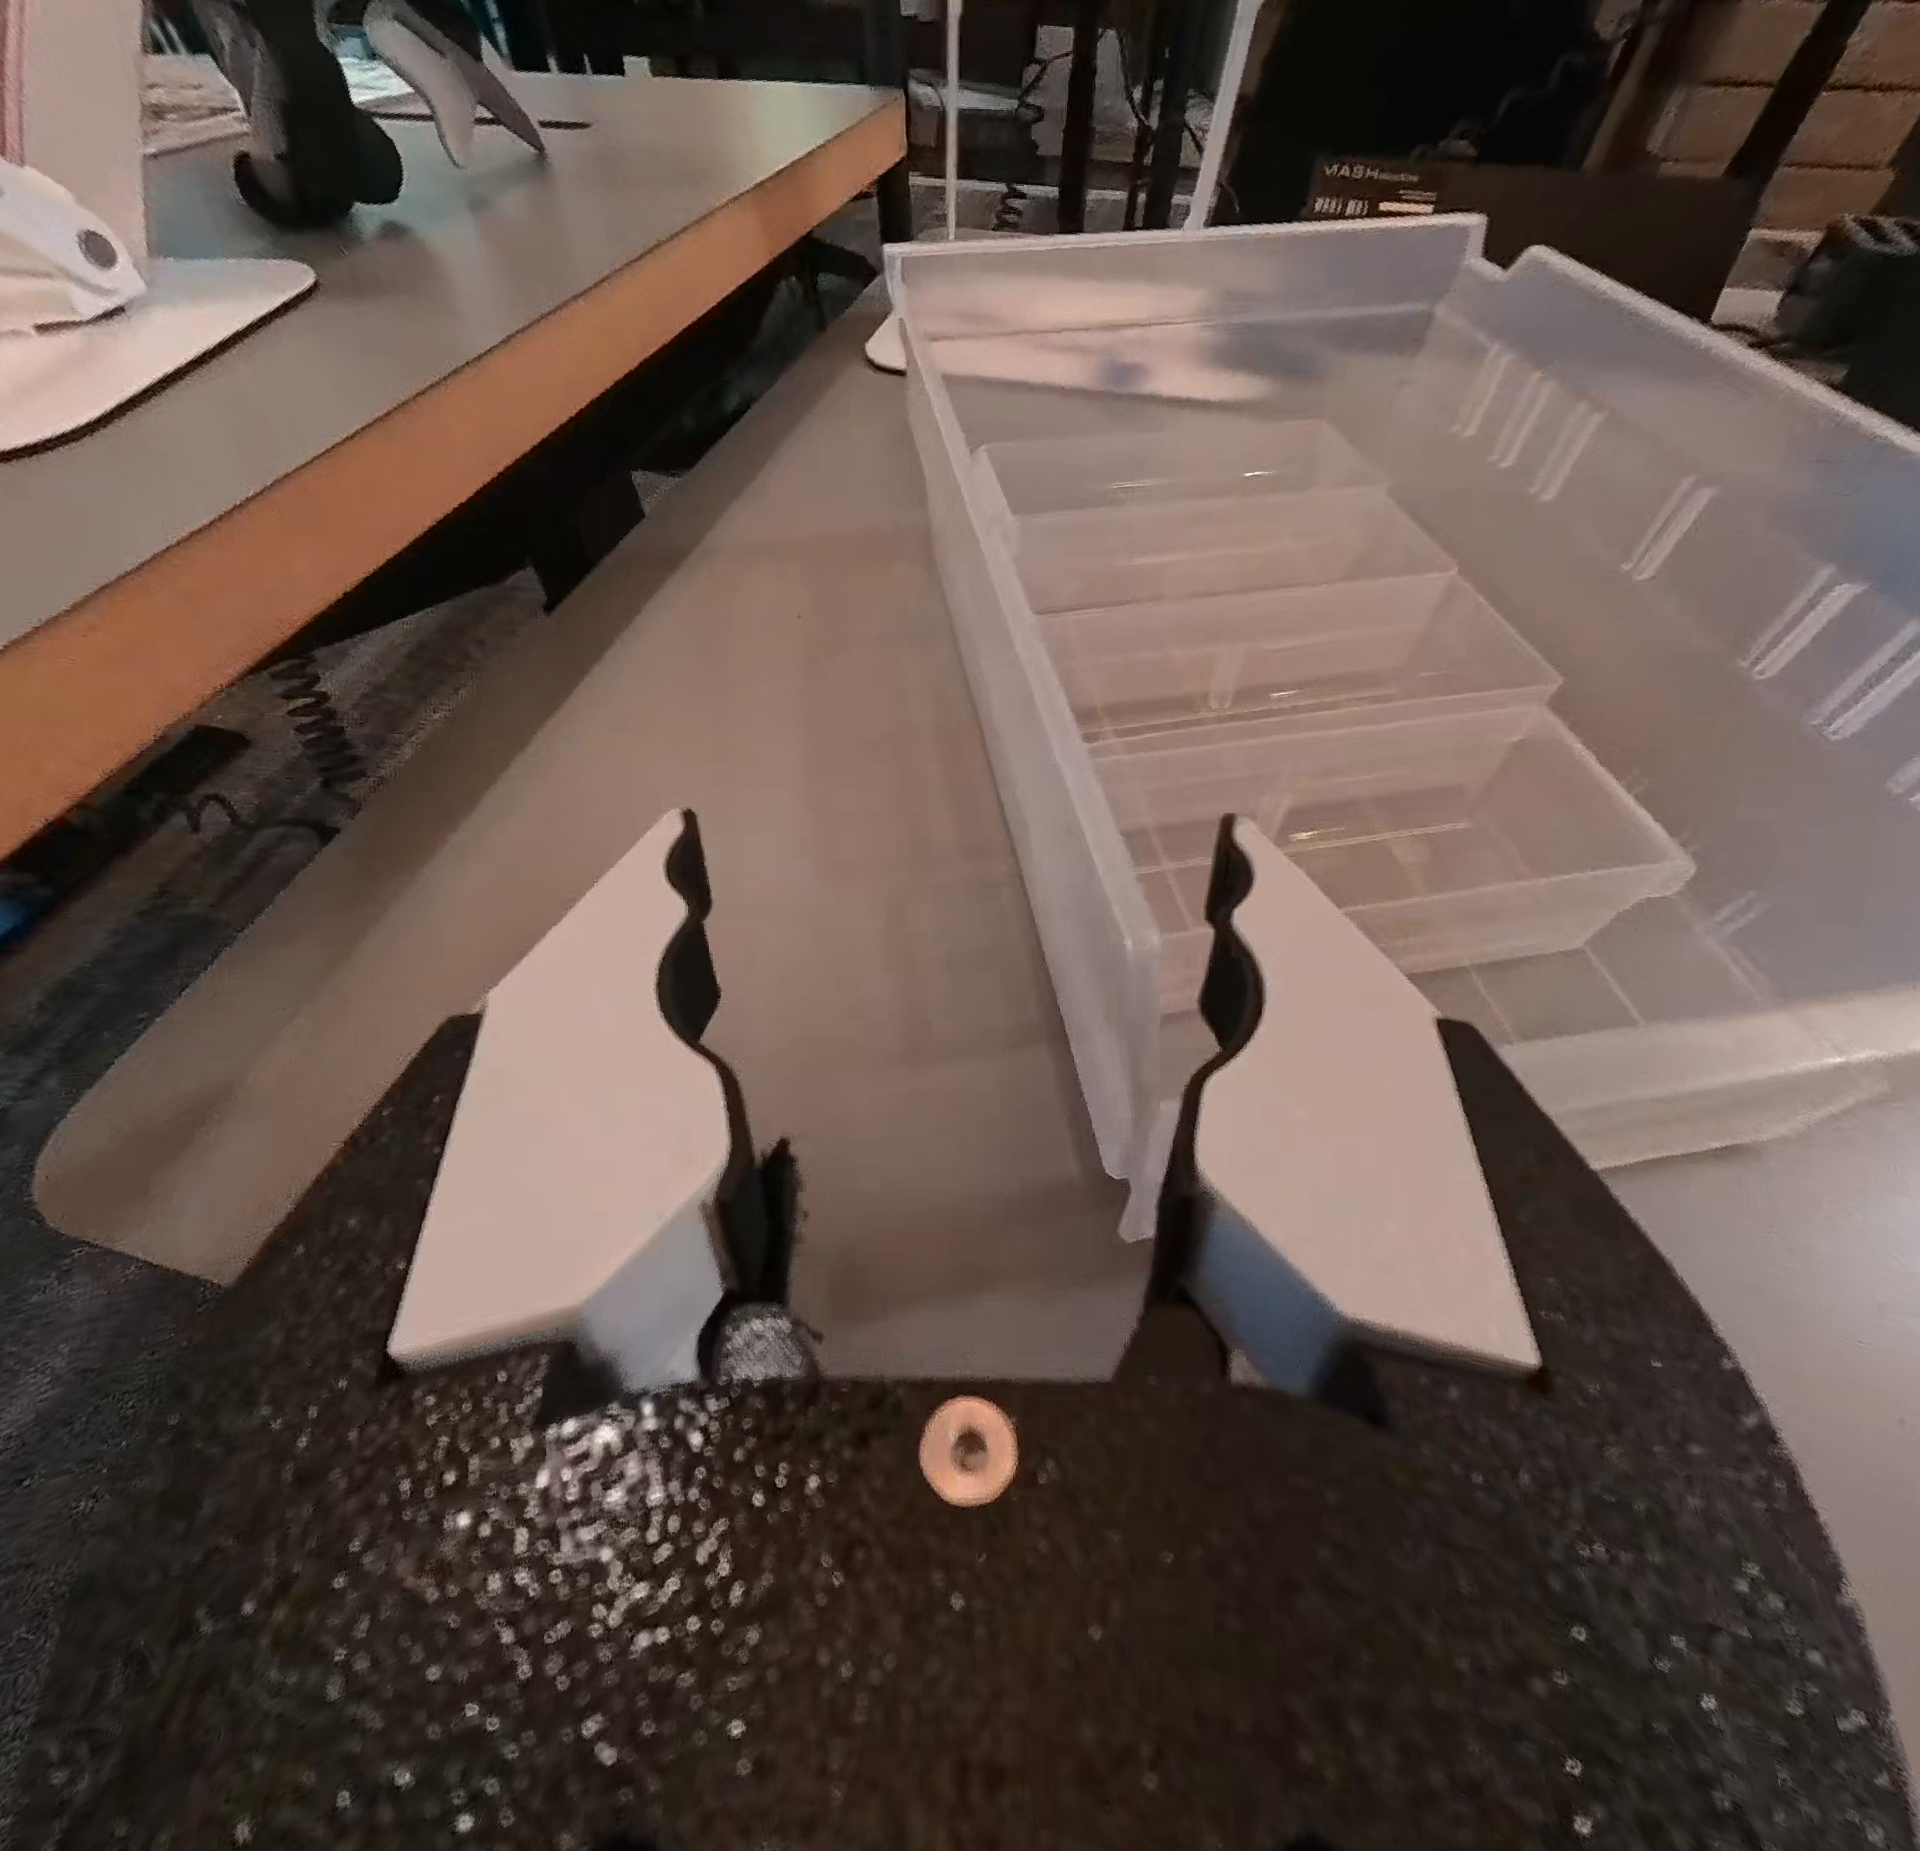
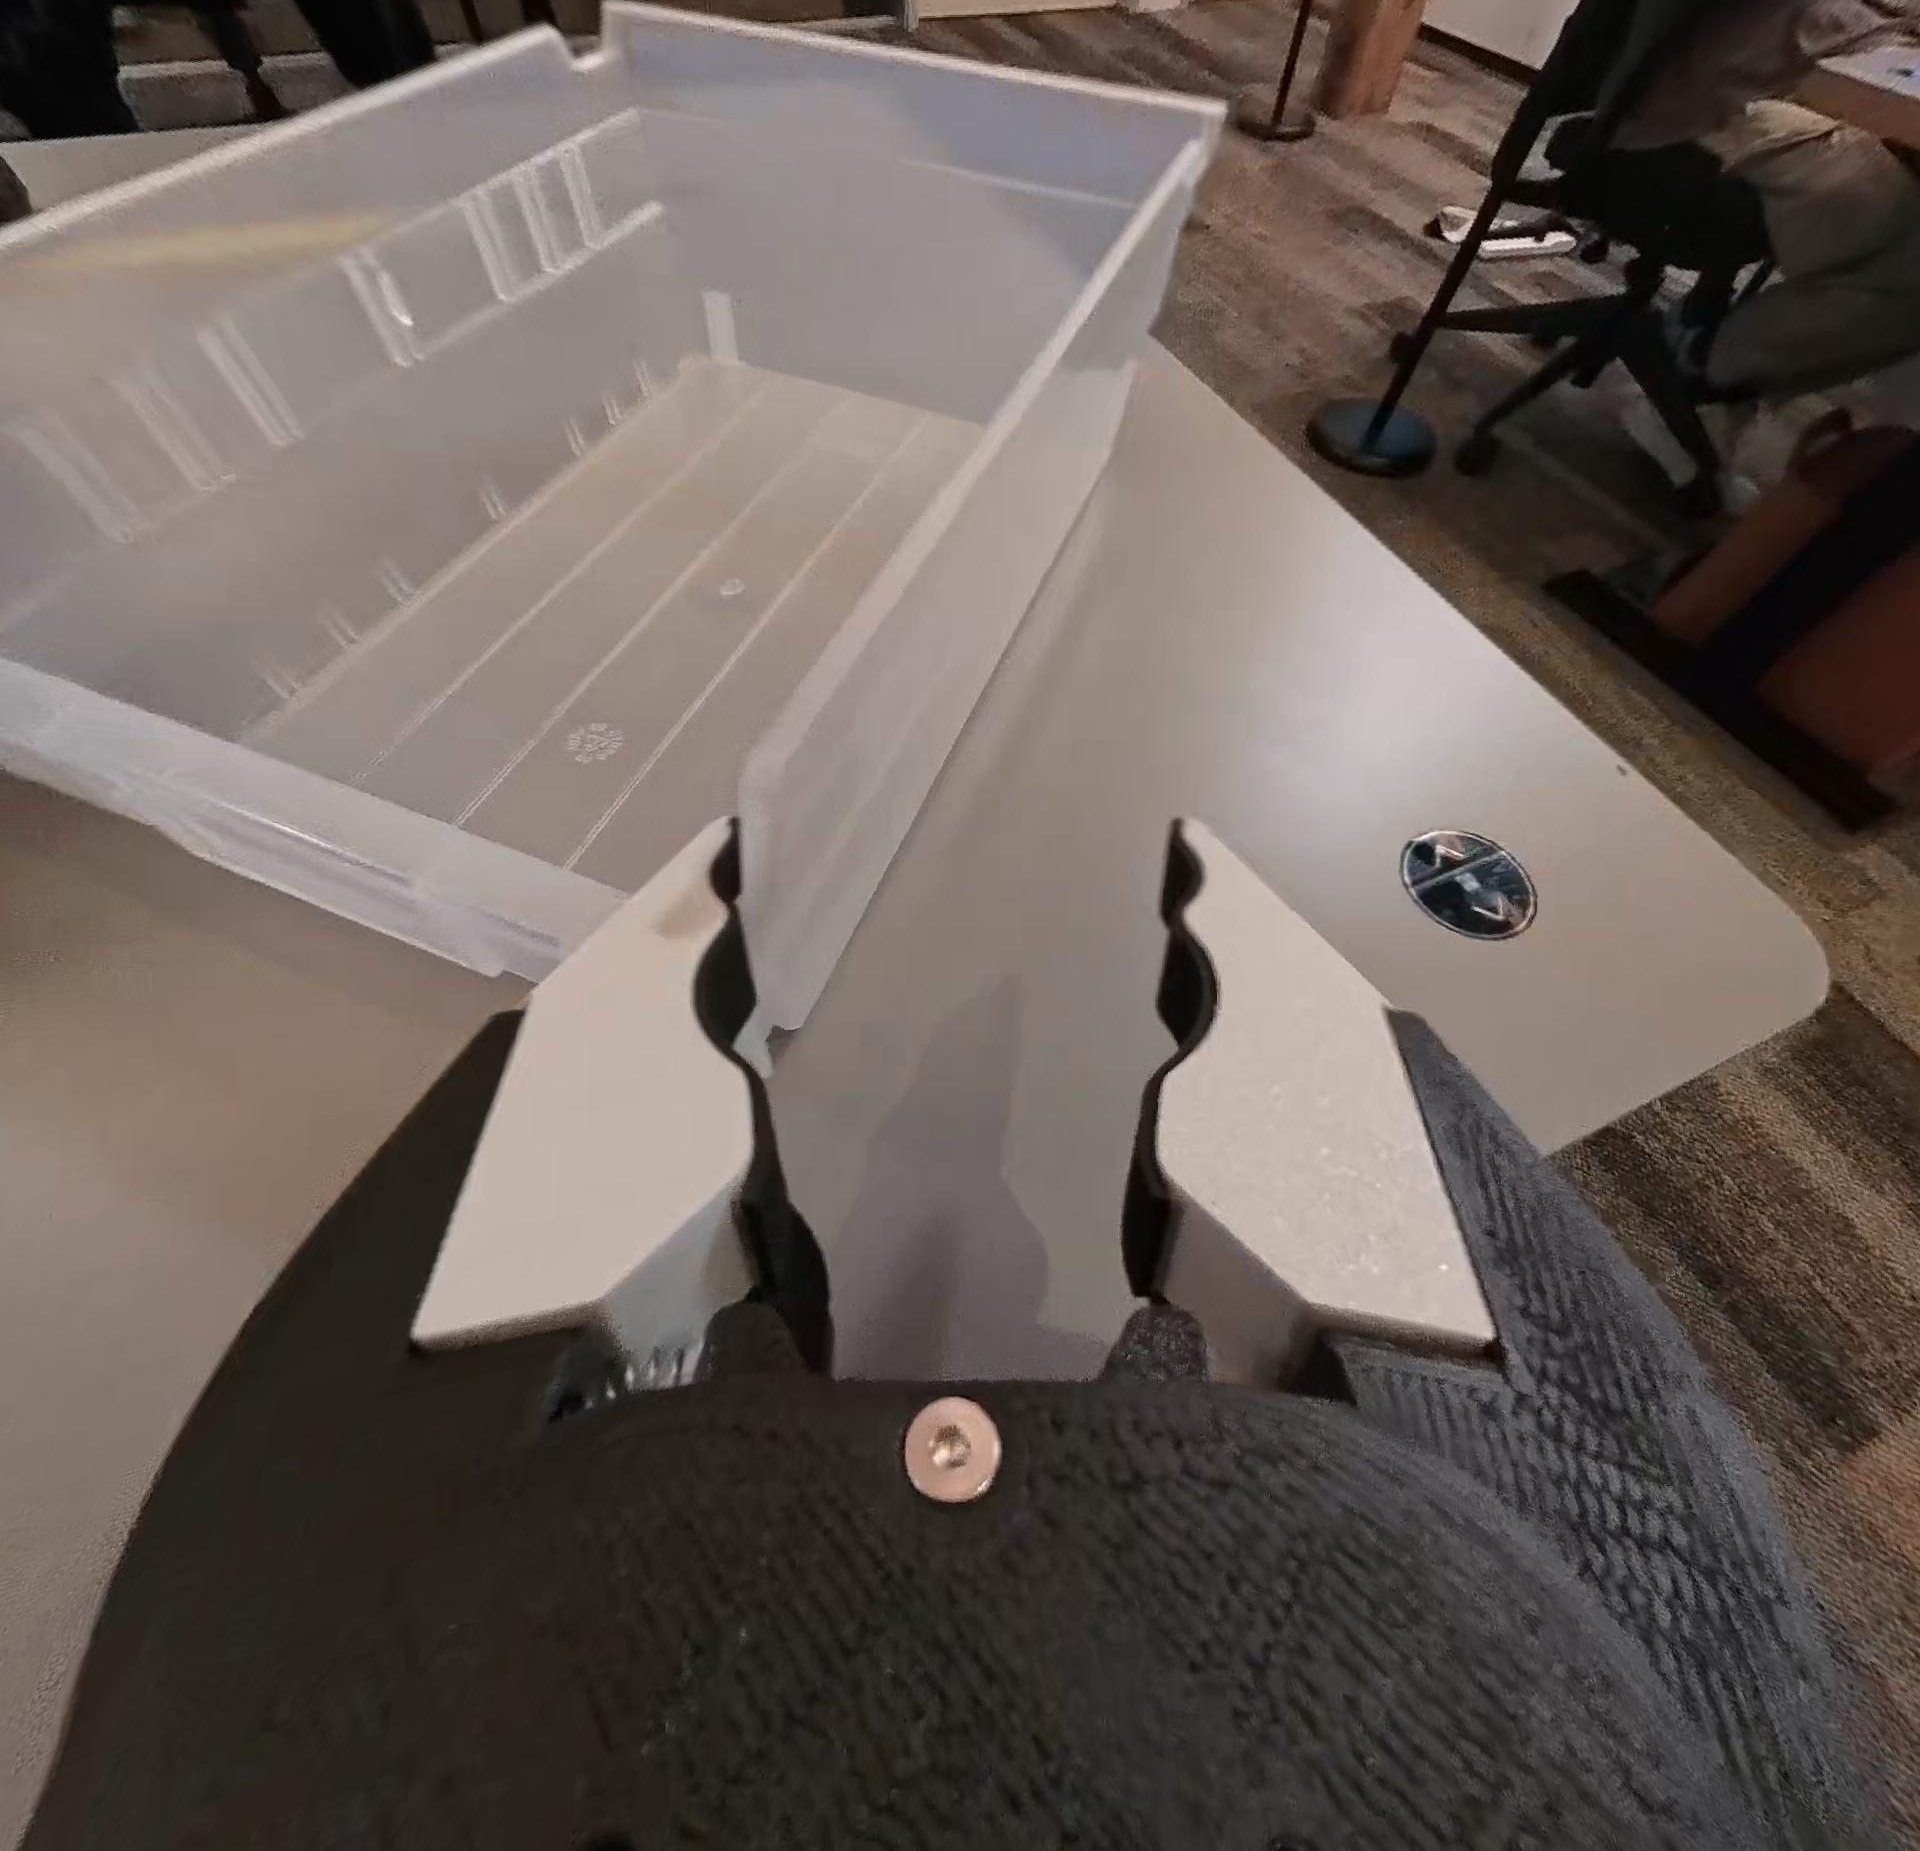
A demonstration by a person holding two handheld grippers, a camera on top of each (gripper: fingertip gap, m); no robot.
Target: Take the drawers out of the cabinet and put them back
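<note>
A large translucent plastic drawer point(image 1: 1621, 513) lies on the grey table point(image 1: 779, 762). Several small clear trays point(image 1: 1299, 648) sit in a row along its left inside. My left gripper point(image 1: 956, 835) is open. The drawer's left wall point(image 1: 1039, 762) runs in between its fingers, close to the right finger. In the right wrist view the drawer point(image 2: 312, 367) shows a bare floor on that side. My right gripper point(image 2: 954, 835) is open, with the drawer's right wall point(image 2: 935, 606) between its fingers, against the left one. No cabinet shows in either view.
A second table point(image 1: 416, 274) stands at the left with a white stand and a black-and-white tool point(image 1: 312, 87) on it. A round black disc point(image 2: 1467, 884) is set in the table near its right corner. A person sits on a chair point(image 2: 1621, 274) at the far right.
</note>
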